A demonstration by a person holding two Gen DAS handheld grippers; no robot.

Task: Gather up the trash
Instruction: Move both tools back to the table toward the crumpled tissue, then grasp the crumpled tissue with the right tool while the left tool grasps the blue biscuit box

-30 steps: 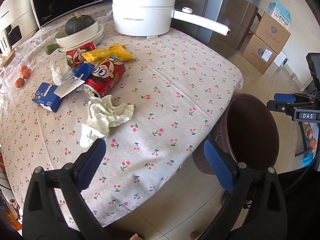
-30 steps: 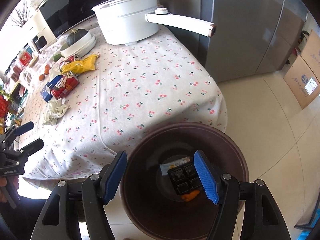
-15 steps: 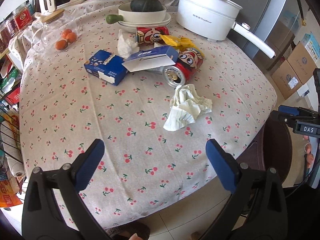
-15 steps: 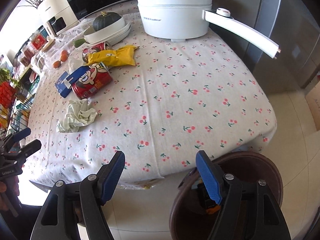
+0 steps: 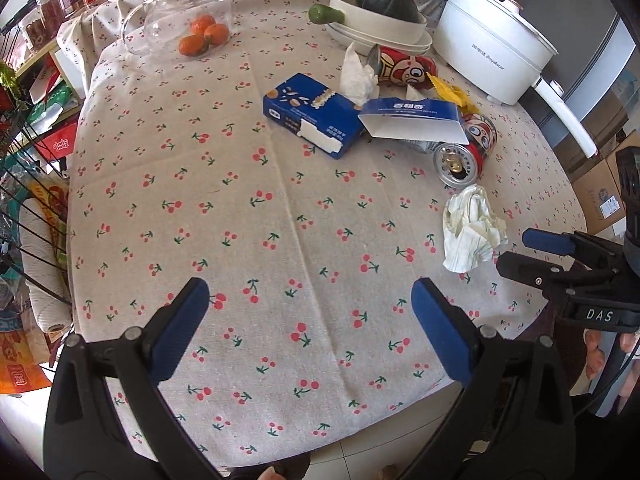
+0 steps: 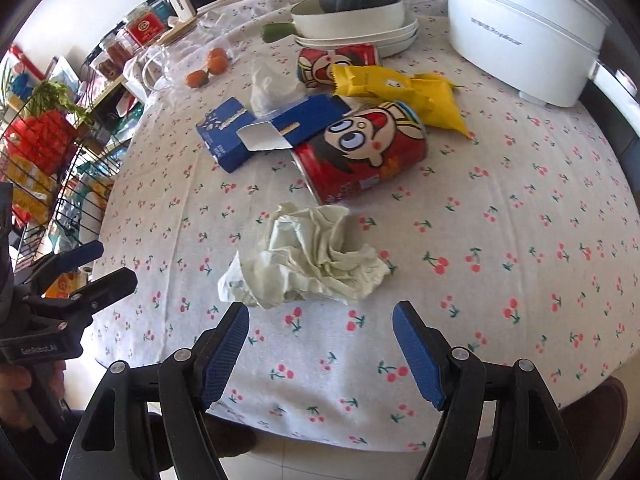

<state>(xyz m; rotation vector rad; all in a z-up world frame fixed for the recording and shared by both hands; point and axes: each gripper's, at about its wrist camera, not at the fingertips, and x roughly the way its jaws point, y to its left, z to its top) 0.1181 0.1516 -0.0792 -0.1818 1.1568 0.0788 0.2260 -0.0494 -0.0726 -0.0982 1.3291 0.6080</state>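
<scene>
- Right gripper (image 6: 320, 344): fingers spread wide, holding nothing; crumpled paper wrapper (image 6: 304, 260) lies just ahead between the tips; red cartoon can (image 6: 360, 152) on its side beyond it.
- Left gripper (image 5: 308, 320): fingers wide apart, empty, over cherry-print tablecloth (image 5: 240, 220); blue carton (image 5: 312, 120) far ahead; wrapper ahead to the right.
</scene>
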